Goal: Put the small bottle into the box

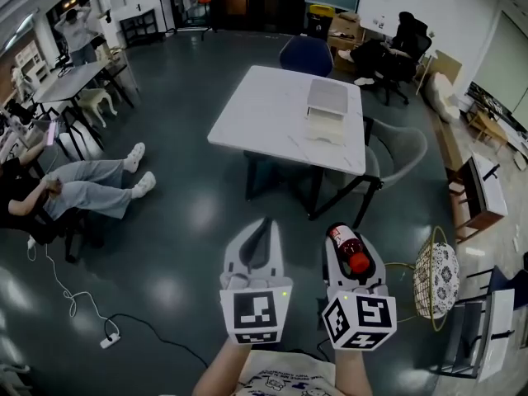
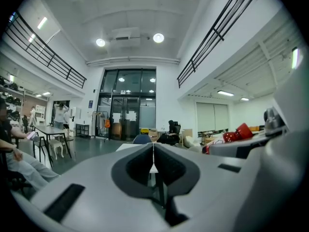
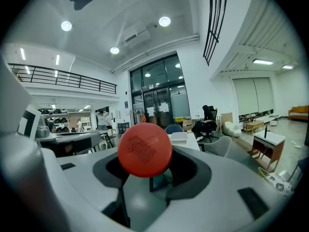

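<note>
Right gripper jaws clamp small bottle.

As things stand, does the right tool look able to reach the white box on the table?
Probably not yet: the right tool, shut on the red-capped small bottle, is far from the white box; dark floor lies between.

I can read nothing for certain: the print on the red cap of the bottle is too blurred, and the lettering on my shirt too small.
</note>
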`<state>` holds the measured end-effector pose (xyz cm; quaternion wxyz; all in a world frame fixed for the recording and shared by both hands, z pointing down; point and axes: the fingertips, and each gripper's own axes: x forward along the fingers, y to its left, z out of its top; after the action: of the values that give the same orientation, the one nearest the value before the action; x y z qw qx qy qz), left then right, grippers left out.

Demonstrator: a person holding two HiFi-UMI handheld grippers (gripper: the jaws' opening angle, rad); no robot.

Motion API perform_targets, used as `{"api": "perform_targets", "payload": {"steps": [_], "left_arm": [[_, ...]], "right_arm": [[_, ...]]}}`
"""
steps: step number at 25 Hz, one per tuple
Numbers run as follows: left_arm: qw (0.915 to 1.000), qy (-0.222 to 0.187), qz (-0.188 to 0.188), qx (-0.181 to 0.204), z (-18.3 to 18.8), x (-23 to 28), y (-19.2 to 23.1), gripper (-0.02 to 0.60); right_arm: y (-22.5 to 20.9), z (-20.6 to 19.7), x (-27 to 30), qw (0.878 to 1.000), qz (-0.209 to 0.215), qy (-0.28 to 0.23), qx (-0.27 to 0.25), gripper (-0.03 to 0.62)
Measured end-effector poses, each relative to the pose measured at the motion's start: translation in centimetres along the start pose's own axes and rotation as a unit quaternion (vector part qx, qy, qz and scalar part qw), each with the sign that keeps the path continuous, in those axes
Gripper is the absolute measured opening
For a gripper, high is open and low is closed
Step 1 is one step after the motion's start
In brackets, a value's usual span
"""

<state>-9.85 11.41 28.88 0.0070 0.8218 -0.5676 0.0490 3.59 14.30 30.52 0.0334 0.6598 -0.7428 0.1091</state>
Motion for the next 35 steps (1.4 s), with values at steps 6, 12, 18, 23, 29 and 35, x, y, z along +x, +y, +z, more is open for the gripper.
{"api": "perform_targets", "payload": {"steps": [6,12,18,23,29,35], "left_arm": [[0.9999,0.001,-0.013,0.001,-0.2,3.2,2.4,0.020],[0.9996,0.015,-0.023,-0.004,-0.9,5.6,3.6,0.020],[0.9992,0.025,-0.029,-0.010,-1.5,8.6,3.4,0.020],[0.9993,0.028,-0.024,-0.007,-1.5,12.2,3.2,0.020],[0.9996,0.026,-0.007,0.000,-0.6,17.3,3.6,0.020],[0.9997,0.024,-0.001,0.006,0.4,22.6,3.2,0.020]], "right_arm": [[0.9,0.1,3.8,1.000,-0.010,0.005,0.004,0.227],[1.0,-0.2,6.2,1.000,-0.018,0.019,0.007,0.227],[-0.4,-0.2,8.7,0.999,-0.020,0.030,0.011,0.227],[-2.5,0.3,12.2,0.999,-0.016,0.031,0.013,0.227],[-4.7,1.8,17.2,0.999,0.003,0.028,0.017,0.227],[-7.2,3.3,21.8,0.999,0.015,0.028,0.019,0.227]]}}
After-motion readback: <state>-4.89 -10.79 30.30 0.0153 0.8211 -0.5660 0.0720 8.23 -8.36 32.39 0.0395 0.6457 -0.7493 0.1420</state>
